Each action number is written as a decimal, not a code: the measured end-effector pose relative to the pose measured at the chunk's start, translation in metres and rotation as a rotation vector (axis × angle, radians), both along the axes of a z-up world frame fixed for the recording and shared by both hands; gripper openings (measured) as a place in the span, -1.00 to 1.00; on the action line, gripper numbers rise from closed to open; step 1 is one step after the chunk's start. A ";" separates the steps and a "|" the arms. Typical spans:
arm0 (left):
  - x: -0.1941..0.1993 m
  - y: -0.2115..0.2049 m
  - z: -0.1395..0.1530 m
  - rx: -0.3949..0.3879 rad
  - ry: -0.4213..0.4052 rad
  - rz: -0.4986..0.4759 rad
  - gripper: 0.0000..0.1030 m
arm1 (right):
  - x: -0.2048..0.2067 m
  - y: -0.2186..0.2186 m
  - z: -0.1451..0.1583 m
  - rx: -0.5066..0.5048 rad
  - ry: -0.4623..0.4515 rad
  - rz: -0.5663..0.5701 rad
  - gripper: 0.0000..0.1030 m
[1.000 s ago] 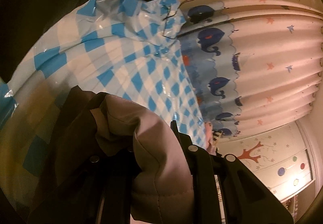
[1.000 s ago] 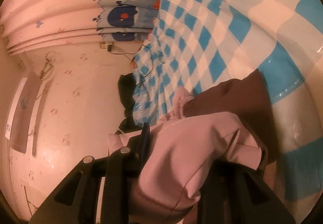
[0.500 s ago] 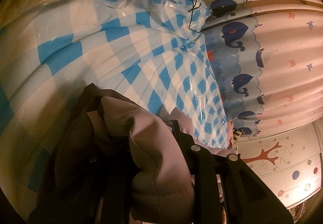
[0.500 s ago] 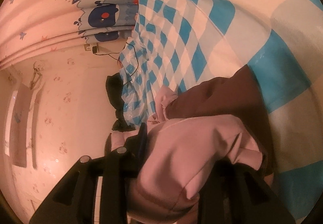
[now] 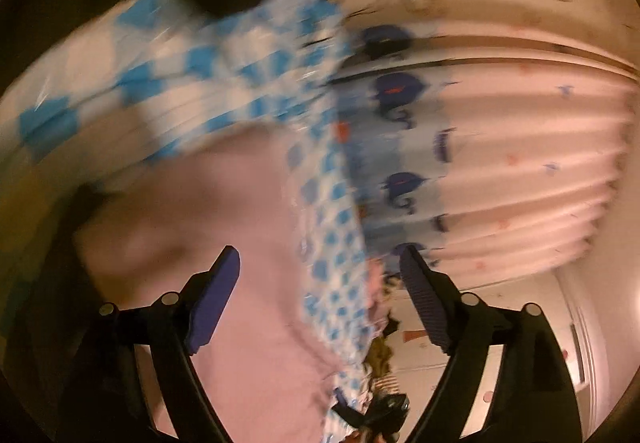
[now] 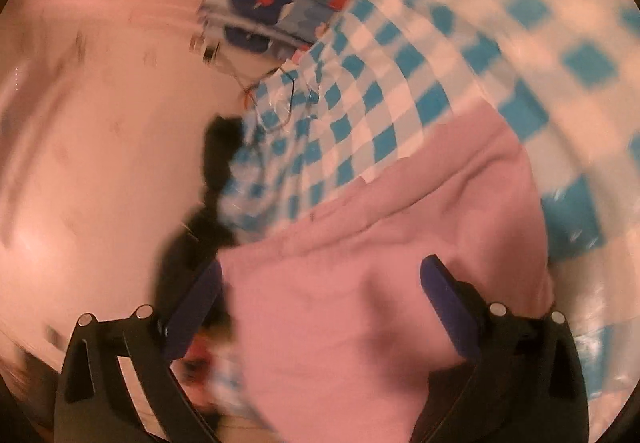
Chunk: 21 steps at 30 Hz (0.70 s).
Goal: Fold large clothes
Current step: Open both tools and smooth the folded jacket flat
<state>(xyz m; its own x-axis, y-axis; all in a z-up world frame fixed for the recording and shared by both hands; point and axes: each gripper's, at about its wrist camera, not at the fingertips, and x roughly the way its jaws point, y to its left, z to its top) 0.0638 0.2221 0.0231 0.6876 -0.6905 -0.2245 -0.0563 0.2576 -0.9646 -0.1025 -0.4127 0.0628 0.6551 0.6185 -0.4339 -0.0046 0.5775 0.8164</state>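
Observation:
A large pink garment [image 5: 224,227] lies on the blue-and-white checked table cover [image 5: 192,83]. In the right wrist view the garment [image 6: 380,263] spreads across the cover [image 6: 400,83] below and ahead of the fingers. My left gripper [image 5: 320,263] is open and empty, its fingers apart above the garment's edge. My right gripper [image 6: 320,275] is open and empty, its fingers apart just over the garment. Both views are blurred by motion.
A pink curtain with blue whales [image 5: 500,163] hangs behind the table. A dark cloth [image 6: 220,155] sits at the table's far edge beside thin cables [image 6: 280,103]. A pale wall [image 6: 100,163] is on the left.
Both grippers have opened and let go of the pink garment, which now lies on the checked cover. Both cameras have pulled back and are moving fast.

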 end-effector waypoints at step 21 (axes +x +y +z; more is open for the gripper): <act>0.017 -0.179 -0.036 0.861 -0.059 -0.372 0.68 | 0.083 0.127 -0.058 -0.792 0.117 0.072 0.86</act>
